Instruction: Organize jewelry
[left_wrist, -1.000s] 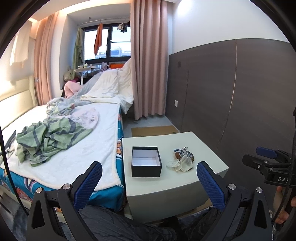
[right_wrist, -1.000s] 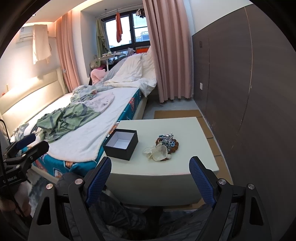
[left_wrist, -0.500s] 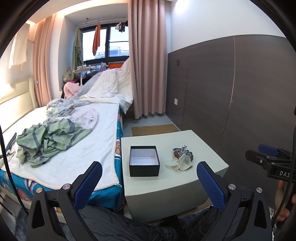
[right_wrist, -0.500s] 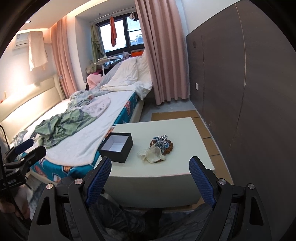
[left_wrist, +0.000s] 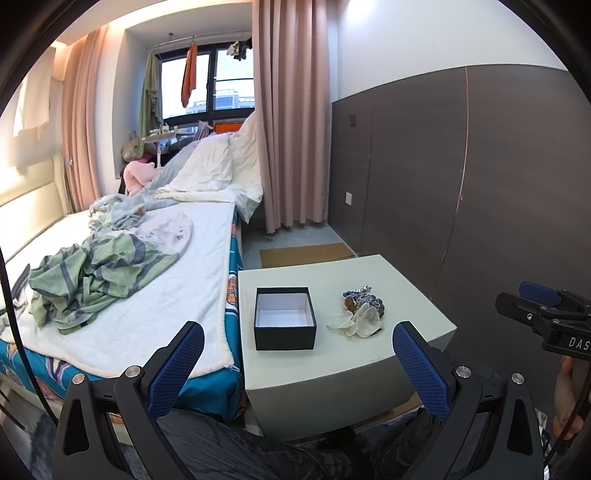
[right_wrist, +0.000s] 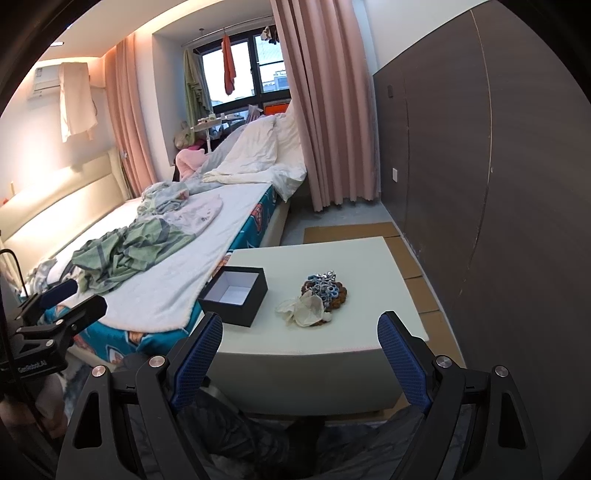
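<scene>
Both grippers, left gripper (left_wrist: 298, 353) and right gripper (right_wrist: 300, 347), hold their fingers wide and empty, short of the surface (left_wrist: 332, 365) where the jewelry pile (left_wrist: 360, 312) lies beside the black box (left_wrist: 284, 319).

A pale low table (left_wrist: 343, 373) beside the bed carries an open black box (left_wrist: 284, 319) (white inside, nothing in it) and, apart to its right, a heap of jewelry (left_wrist: 360, 312).

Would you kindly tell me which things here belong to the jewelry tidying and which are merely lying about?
For the job:
- black box, open and empty
- jewelry pile beside it
- left gripper and right gripper, both open

Lying about:
- green striped cloth on the bed
- white duvet
- pink curtain
</scene>
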